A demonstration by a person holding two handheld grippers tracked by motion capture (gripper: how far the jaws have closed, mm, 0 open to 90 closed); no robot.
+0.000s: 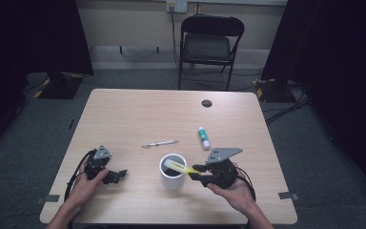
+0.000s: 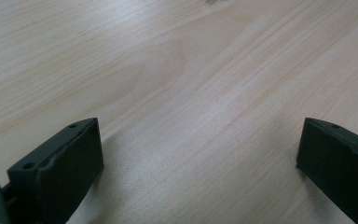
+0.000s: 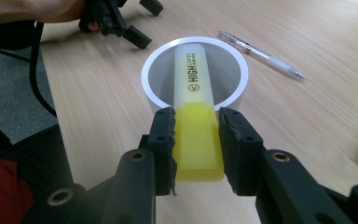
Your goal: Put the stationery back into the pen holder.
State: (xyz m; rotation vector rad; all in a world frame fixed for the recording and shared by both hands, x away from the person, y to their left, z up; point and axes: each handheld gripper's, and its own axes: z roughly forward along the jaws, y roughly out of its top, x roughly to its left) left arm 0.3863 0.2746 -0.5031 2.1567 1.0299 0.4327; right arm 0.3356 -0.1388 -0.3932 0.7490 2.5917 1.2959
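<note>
My right gripper [image 3: 196, 128] clamps the highlighter [image 3: 193, 93], tip over the cup [image 3: 151, 91]; my left gripper [image 2: 200, 158], left of the cup, gapes empty.

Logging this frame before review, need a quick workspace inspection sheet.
Surface: wooden table, bare apart from a few items.
Job's things: yellow highlighter tipped over the rim of the white cup.
Clutter: pen, glue stick, dark round spot.
Grippers: right tongs shut on highlighter; left tongs open, low over the table.
Cables: one trails from each gripper; more on the floor at right.
Surroundings: folding chair, dark curtains, grey carpet.
</note>
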